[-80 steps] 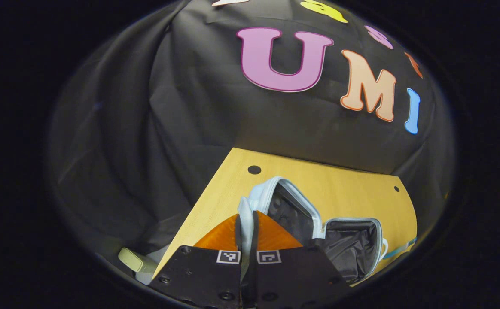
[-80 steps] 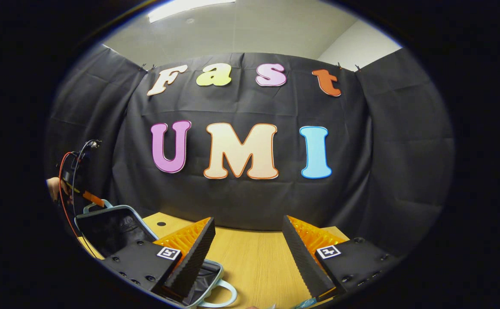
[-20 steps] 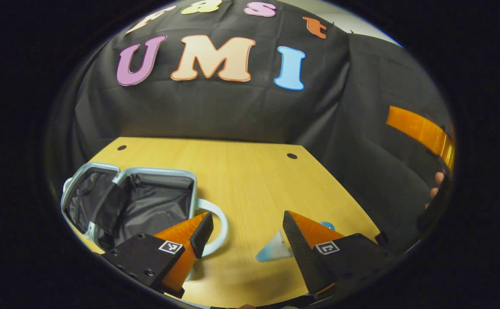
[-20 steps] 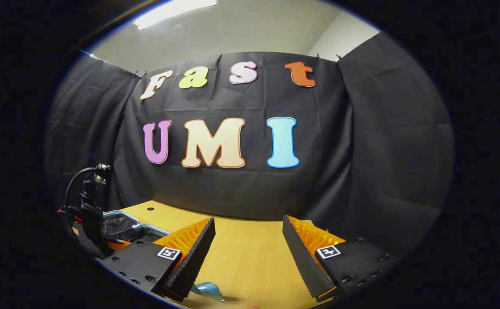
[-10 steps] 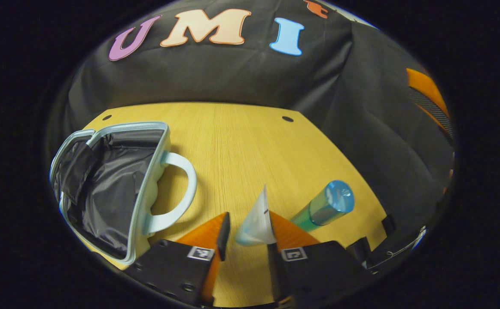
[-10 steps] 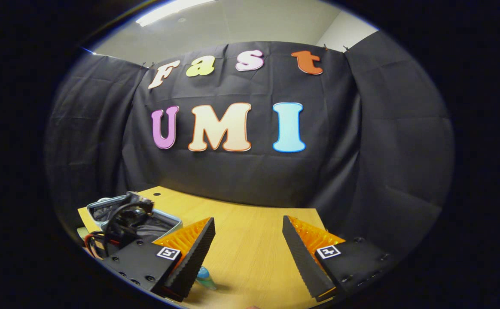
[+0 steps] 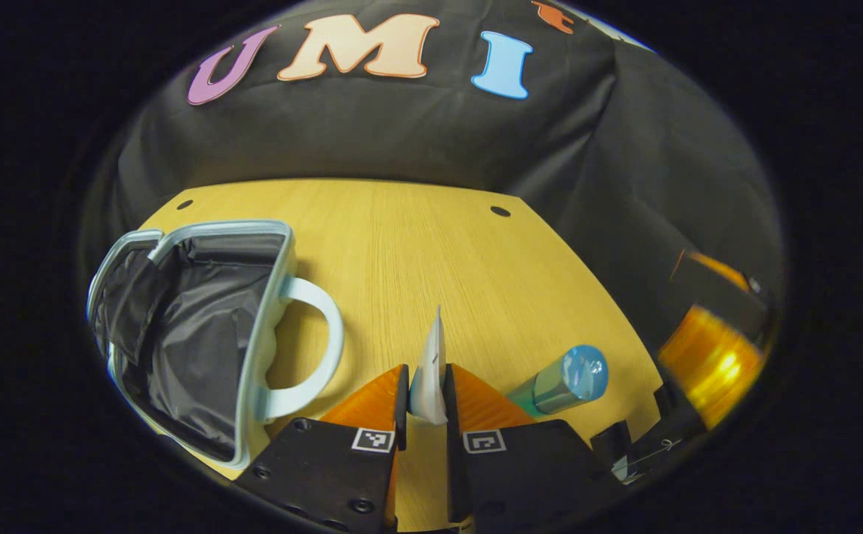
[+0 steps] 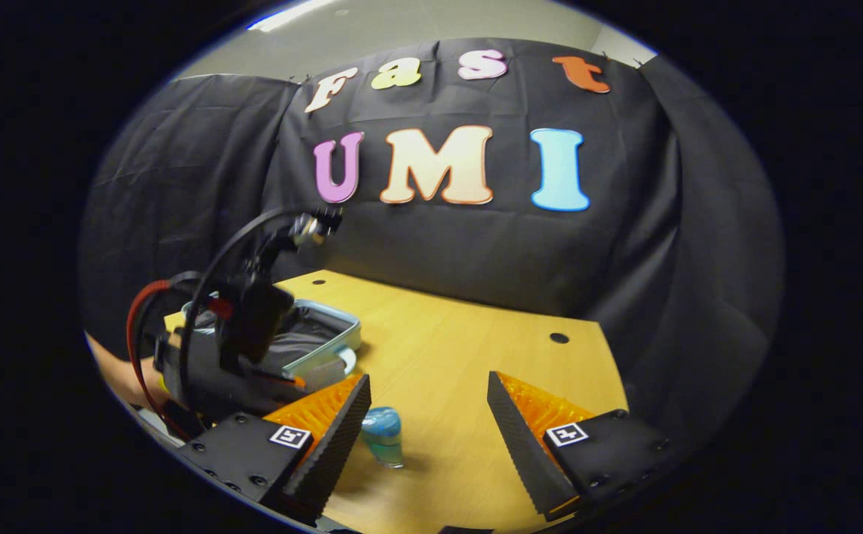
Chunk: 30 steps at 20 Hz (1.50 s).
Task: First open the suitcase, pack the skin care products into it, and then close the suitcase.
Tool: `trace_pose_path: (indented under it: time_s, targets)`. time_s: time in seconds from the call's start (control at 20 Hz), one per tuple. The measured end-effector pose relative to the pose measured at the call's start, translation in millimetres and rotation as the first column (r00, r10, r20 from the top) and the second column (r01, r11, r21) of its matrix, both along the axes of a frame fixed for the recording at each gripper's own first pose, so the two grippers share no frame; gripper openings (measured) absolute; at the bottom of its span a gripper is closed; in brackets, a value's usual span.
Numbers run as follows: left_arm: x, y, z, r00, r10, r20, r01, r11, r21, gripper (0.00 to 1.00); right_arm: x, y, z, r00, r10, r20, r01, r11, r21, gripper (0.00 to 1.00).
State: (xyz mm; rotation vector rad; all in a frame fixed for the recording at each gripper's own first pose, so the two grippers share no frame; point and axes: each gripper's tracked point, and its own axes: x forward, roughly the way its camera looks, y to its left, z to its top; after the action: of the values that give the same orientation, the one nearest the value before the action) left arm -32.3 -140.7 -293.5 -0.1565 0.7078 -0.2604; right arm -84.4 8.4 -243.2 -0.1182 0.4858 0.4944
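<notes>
Now the left tongs (image 7: pixel 425 386) have pinched shut on the pale squeeze tube (image 7: pixel 430 367), which half a second ago sat loose between wider fingers. The right tongs (image 8: pixel 428 415) hang wide over the blue-capped bottle (image 8: pixel 382 434) standing on the wooden surface (image 7: pixel 431 252). The open suitcase (image 7: pixel 194 334) lies left, so packing can likely begin.

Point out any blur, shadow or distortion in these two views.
Left gripper view: the right gripper at the edge is motion-smeared; the tube stays sharp; the suitcase handle casts a soft shadow. Right gripper view: fisheye bends the table edge.
</notes>
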Motion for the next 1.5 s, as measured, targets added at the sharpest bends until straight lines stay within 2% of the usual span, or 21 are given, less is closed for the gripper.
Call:
trace_pose_path:
  time_s: [0.35,0.45,0.5,0.55,0.6,0.65,0.7,0.75,0.8,0.85,0.9,1.1,1.2,1.25,1.35,1.4,1.5]
  targets:
    - [9.7,35.4,63.7,0.995,0.071,0.074,-0.073,0.997,0.019,0.19,-19.8,15.7,-66.0,0.988,0.085,-0.131,-0.087,0.996,-0.007,0.99]
    - [10.1,45.5,73.1,0.993,0.086,0.083,-0.089,0.995,0.037,0.19,-35.0,25.6,-89.5,0.97,0.133,-0.204,-0.132,0.991,0.017,0.98]
    - [10.2,51.7,77.2,0.992,0.092,0.089,-0.097,0.994,0.05,0.19,-44.7,31.6,-97.3,0.956,0.153,-0.252,-0.147,0.988,0.044,0.94]
    - [10.0,58.7,80.2,0.991,0.099,0.096,-0.105,0.992,0.067,0.19,-41.9,32.8,-102.4,0.955,0.144,-0.261,-0.135,0.989,0.053,0.8]
    - [9.1,66.5,81.7,0.99,0.105,0.098,-0.113,0.99,0.085,0.19,-40.0,31.7,-97.8,0.956,0.135,-0.259,-0.12,0.99,0.074,0.74]
    - [6.8,73.7,80.2,0.989,0.114,0.093,-0.123,0.987,0.1,0.19,-35.2,32.2,-96.9,0.956,0.123,-0.265,-0.105,0.991,0.081,0.51]
    - [4.6,80.9,79.3,0.989,0.123,0.085,-0.131,0.985,0.107,0.19,-32.3,32.6,-97.1,0.959,0.114,-0.258,-0.097,0.992,0.078,0.52]
    - [3.4,88.9,79.4,0.988,0.132,0.085,-0.141,0.984,0.11,0.19,-28.6,33.1,-98.2,0.962,0.108,-0.25,-0.093,0.993,0.07,0.48]
    - [1.7,98.7,77.7,0.987,0.141,0.077,-0.15,0.982,0.117,0.19,-30.6,30.9,-97.5,0.963,0.106,-0.247,-0.093,0.994,0.062,0.5]
    - [0.5,110.1,75.9,0.986,0.153,0.071,-0.161,0.979,0.127,0.19,-29.4,32.1,-95.0,0.963,0.104,-0.249,-0.09,0.994,0.066,0.47]
    - [-0.8,123.1,74.8,0.984,0.166,0.062,-0.173,0.975,0.138,0.19,-26.8,35.7,-92.1,0.963,0.1,-0.251,-0.084,0.994,0.074,0.5]
    - [-6.2,178.8,60.1,0.981,0.193,0.005,-0.191,0.963,0.192,0.19,-15.0,62.9,-60.4,0.959,0.087,-0.269,-0.054,0.99,0.127,0.5]
    - [-5.8,203.2,45.2,0.98,0.193,-0.042,-0.18,0.959,0.219,0.19,10.3,84.2,-20.9,0.974,0.044,-0.221,0.01,0.971,0.238,0.2]
    - [-4.7,212.5,32.9,0.978,0.192,-0.078,-0.171,0.96,0.221,0.19,28.9,91.0,-16.1,0.978,-0.001,-0.208,0.047,0.975,0.217,0.05]
    - [-7.7,223.7,5.0,0.963,0.193,-0.191,-0.154,0.967,0.2,0.19,30.6,100.6,-34.9,0.966,-0.019,-0.258,0.065,0.983,0.171,0.09]
    - [-4.6,227.6,-1.2,0.96,0.192,-0.203,-0.154,0.97,0.189,0.22,33.0,100.9,-45.1,0.958,-0.03,-0.284,0.074,0.987,0.145,0.09]
    - [-2.0,232.5,-11.3,0.96,0.168,-0.224,-0.127,0.975,0.184,0.19,29.9,99.4,-47.1,0.952,-0.049,-0.303,0.093,0.987,0.13,0.09]
